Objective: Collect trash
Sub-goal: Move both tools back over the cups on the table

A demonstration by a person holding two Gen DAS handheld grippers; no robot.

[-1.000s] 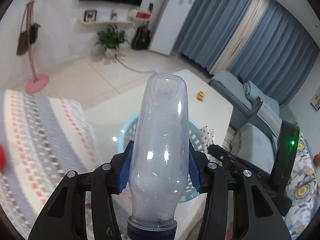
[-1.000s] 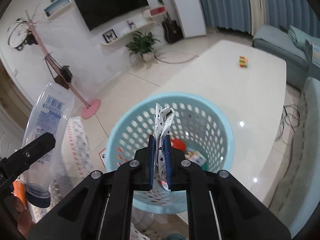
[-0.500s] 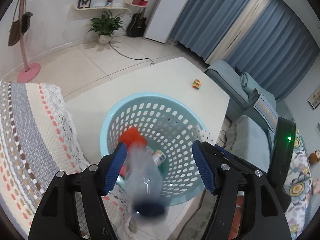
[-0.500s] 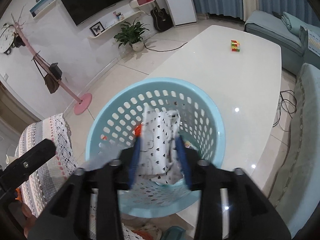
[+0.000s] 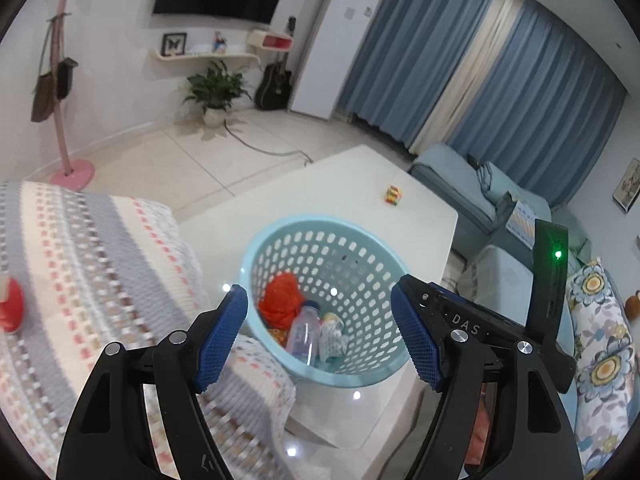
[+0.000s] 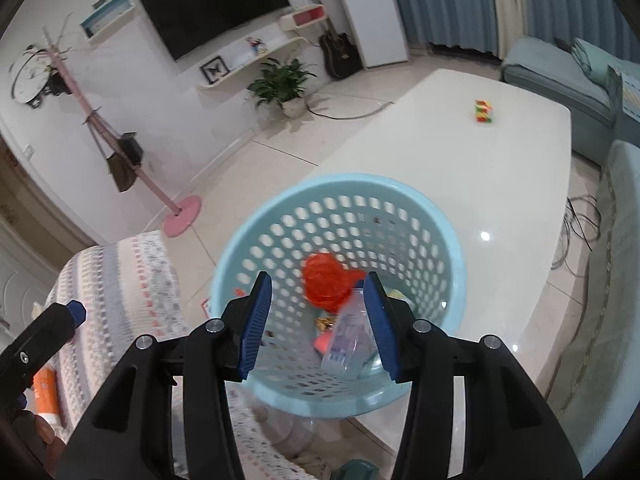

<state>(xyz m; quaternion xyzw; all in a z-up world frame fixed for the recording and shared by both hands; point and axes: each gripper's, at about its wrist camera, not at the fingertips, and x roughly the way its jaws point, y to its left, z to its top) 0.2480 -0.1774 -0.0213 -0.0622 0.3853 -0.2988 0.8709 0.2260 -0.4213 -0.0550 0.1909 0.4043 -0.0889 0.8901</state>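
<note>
Left wrist view shows the left gripper (image 5: 318, 336) spread wide and empty above the pale blue perforated plastic basket (image 5: 280, 236), where the clear plastic bottle (image 5: 304, 334) lies beside crumpled red wrapping (image 5: 280, 300); the right gripper (image 6: 316, 320) likewise gapes, its finger partly hiding the bottle.
</note>
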